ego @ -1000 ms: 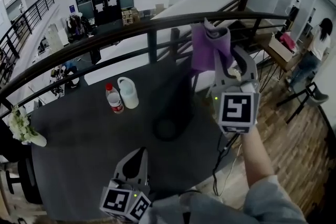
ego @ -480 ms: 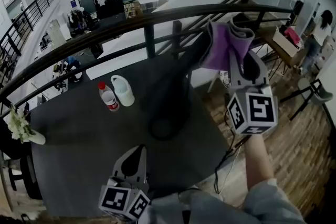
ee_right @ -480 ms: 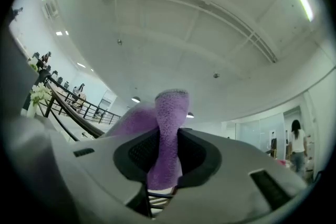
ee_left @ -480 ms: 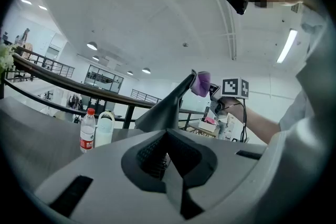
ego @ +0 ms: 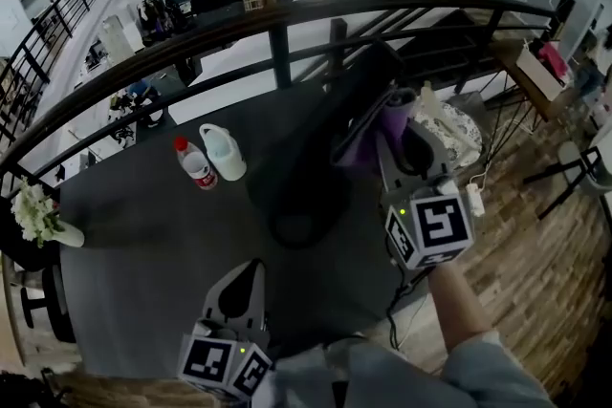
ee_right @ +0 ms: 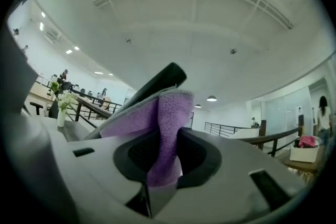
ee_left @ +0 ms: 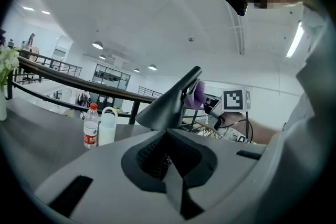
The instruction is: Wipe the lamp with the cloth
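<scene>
A black lamp point(ego: 330, 143) stands on the dark round table point(ego: 143, 244), its shade slanting up to the right. My right gripper point(ego: 395, 127) is shut on a purple cloth point(ego: 387, 115), which lies against the right side of the shade. In the right gripper view the cloth point(ee_right: 163, 128) fills the gap between the jaws, with the lamp point(ee_right: 157, 81) just behind it. My left gripper point(ego: 246, 272) hangs low at the table's near edge, shut and holding nothing. In the left gripper view the lamp point(ee_left: 168, 102) and the cloth point(ee_left: 198, 94) show ahead.
A red-capped bottle point(ego: 198, 165) and a white jug point(ego: 223, 153) stand left of the lamp. White flowers in a vase point(ego: 38, 225) sit at the table's far left. A black railing point(ego: 287, 14) curves behind the table. A white power strip point(ego: 473, 199) lies on the wooden floor.
My right gripper has come down and nearer with the cloth, from above the lamp's top to the side of its shade. The left gripper has stayed put.
</scene>
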`<state>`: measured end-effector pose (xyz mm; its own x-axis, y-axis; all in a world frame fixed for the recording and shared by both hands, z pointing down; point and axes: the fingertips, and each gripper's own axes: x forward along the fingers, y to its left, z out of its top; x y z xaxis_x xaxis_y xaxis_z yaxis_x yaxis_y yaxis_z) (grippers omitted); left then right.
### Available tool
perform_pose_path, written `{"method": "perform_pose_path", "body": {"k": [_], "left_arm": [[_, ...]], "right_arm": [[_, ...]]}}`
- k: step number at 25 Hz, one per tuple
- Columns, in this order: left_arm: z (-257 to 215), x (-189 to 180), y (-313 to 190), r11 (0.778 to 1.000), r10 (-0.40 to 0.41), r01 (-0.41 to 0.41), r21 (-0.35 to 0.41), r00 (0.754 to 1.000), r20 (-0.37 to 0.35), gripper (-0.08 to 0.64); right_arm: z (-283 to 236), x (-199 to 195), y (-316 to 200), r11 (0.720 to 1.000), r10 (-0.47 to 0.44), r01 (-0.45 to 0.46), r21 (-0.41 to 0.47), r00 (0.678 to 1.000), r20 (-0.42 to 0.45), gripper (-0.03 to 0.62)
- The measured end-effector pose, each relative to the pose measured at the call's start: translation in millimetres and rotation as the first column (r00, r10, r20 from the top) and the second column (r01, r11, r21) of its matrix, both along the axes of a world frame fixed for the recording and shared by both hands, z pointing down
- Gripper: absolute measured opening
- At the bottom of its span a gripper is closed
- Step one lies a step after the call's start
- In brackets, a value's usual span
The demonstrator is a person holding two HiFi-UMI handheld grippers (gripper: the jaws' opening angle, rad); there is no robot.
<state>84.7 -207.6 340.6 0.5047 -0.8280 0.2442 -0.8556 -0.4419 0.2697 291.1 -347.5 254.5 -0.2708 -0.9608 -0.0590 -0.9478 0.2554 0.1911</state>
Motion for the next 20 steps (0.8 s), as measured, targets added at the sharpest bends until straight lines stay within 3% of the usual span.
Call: {"method": "perform_pose_path", "body": {"k": [8, 20], "left_arm": [[13, 2, -4, 0.996, -0.081, 0.081, -0.03, 0.996, 0.027, 0.0], [27, 3, -6, 0.983, -0.158, 0.161, -0.083, 0.986, 0.047, 0.0]], "right_arm": [[75, -13, -7, 0.985, -0.099, 0.093, -0.143, 0.994, -0.035, 0.087], [192, -14, -9, 0.941, -0.112, 0.081, -0.329, 0.991, -0.077, 0.087]]}}
